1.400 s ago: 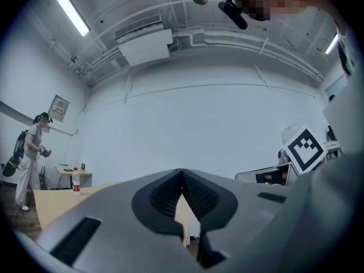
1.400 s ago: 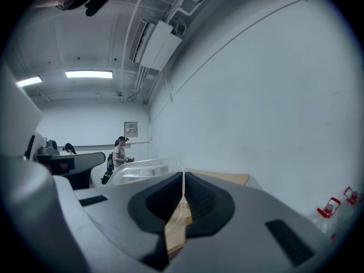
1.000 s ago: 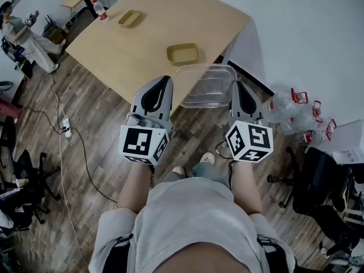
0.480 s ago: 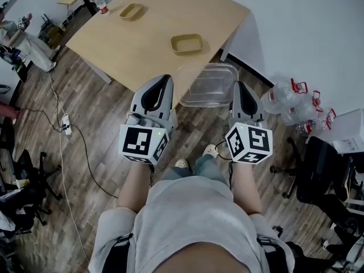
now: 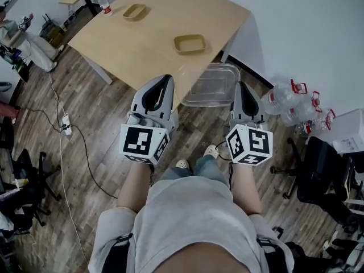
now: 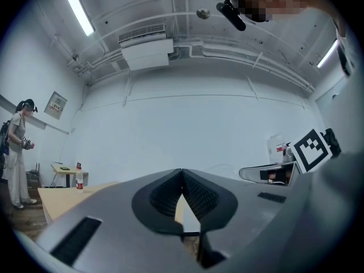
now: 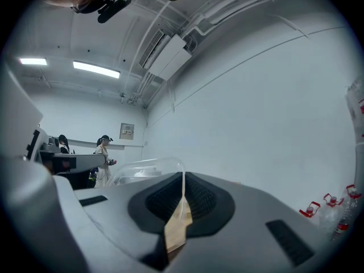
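Holding 1 clear container (image 5: 209,85) by opposite rims: L rim pinched in left gripper (image 5: 165,79), R rim in right gripper (image 5: 239,86), both jaw pairs closed down on the thin plastic edge. Hangs in the air btwn them, over the near edge of the table (image 5: 148,44) & partly over the wood floor (image 5: 96,129). Risk, prob.: thin-edge pinch only, so could slip from one jaw pair if hands drift apart or one side dips; would then swing, tip & drop to the floor, not the table. Could flex or crack w/ hands squeezed inward. Could clip the table edge if lowered early. Count: 2 grippers, 1 container, 1 table, 2 trays on it (near tan tray (image 5: 190,43), far tan tray (image 5: 135,11)), 1 red-capped bottle (image 5: 104,3), approx. 3 water jugs (image 5: 290,104) by the wall (exact no. unclear), 2 bystanders (image 7: 103,155) far off.
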Tool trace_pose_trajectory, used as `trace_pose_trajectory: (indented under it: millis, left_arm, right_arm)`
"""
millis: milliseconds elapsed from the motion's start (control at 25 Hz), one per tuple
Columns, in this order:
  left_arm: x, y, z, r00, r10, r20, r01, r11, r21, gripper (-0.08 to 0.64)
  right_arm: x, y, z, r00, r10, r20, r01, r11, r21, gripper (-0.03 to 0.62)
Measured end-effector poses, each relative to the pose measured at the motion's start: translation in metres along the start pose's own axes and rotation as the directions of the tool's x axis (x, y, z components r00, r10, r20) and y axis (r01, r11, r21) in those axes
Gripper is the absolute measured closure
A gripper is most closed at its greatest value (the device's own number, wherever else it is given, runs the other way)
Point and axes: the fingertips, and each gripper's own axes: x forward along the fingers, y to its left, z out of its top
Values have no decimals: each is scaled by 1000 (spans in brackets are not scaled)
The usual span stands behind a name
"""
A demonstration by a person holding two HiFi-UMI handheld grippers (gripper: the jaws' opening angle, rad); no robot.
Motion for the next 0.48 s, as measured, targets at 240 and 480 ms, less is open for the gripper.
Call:
trace_pose_trajectory:
  millis: [240, 480]
  left_arm:
    - [-3, -1, 1, 1000, -3, 3, 3, 1000, 0, 545]
    - [-2, -1, 0, 1000, -4, -1, 4, 1000, -9, 545]
  right_arm:
    - [-4, 1, 2, 1000, -7, 6, 7, 1000, -2, 571]
    - [-5, -2, 2, 1000, -16, 4, 16, 1000, -4, 571]
